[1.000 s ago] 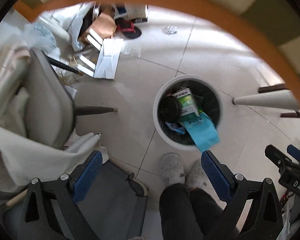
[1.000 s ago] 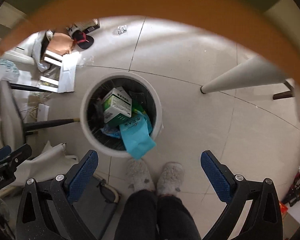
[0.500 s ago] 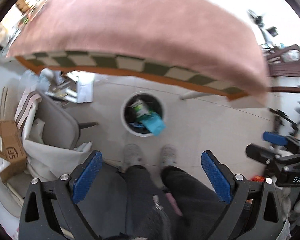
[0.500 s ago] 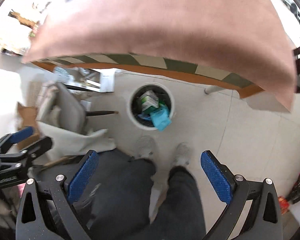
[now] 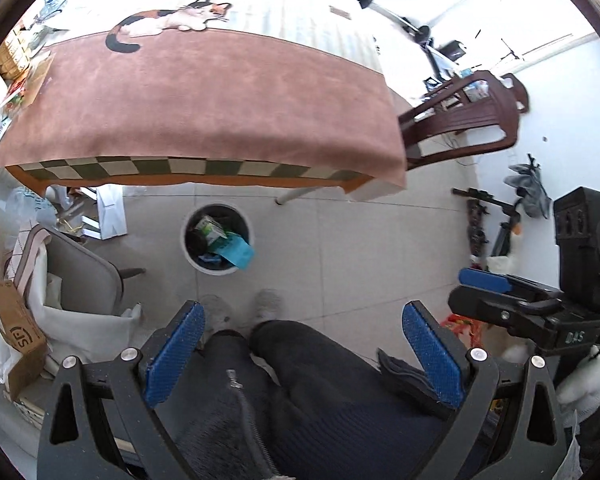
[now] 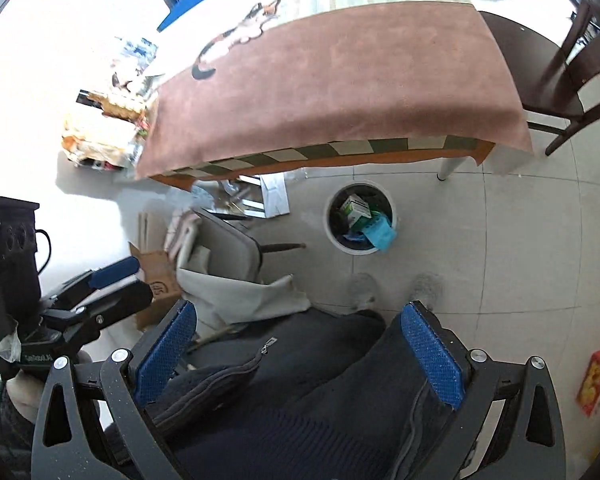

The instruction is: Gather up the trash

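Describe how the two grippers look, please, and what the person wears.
Each gripper, left and right, has a black frame with silver bolts and blue textured pads. White lettering marks the bodies. The person wears dark trousers and grey fluffy slippers.

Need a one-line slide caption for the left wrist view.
Open left gripper above the person's legs, facing a white trash bin on tile before the pink-clothed table.

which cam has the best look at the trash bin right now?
Neither is close; the left wrist view is slightly better: the trash bin sits larger there, with the green-and-white carton and blue bag over its rim distinct. The right wrist view shows the same bin unobstructed but smaller.
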Tool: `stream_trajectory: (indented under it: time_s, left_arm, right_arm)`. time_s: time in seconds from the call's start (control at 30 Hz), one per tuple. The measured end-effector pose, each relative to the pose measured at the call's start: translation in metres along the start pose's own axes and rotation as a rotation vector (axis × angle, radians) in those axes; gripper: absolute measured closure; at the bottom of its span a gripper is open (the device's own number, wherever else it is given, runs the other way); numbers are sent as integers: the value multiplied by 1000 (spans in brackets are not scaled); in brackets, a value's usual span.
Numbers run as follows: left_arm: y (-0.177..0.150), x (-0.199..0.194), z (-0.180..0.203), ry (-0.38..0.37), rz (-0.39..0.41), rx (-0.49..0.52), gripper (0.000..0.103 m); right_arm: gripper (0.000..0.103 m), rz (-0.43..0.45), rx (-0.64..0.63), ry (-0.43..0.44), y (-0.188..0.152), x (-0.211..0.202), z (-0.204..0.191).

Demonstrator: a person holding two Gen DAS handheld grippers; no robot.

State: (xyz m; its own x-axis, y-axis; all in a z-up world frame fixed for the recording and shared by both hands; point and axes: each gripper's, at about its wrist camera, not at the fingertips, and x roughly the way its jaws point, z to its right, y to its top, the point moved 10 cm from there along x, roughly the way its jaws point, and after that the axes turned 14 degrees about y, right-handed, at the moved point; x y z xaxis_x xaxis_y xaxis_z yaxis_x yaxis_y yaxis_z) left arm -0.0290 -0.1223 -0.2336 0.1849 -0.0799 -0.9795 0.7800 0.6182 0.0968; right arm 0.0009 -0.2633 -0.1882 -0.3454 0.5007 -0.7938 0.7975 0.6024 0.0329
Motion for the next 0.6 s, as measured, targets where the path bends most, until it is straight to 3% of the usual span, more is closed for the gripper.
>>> stream_trajectory:
  time_s: [0.6]
  left_arm:
    - [-20,-33,1,-34,67,-46,1]
  right_arm:
    - [0,-2,-20,34,-34,-18,-14]
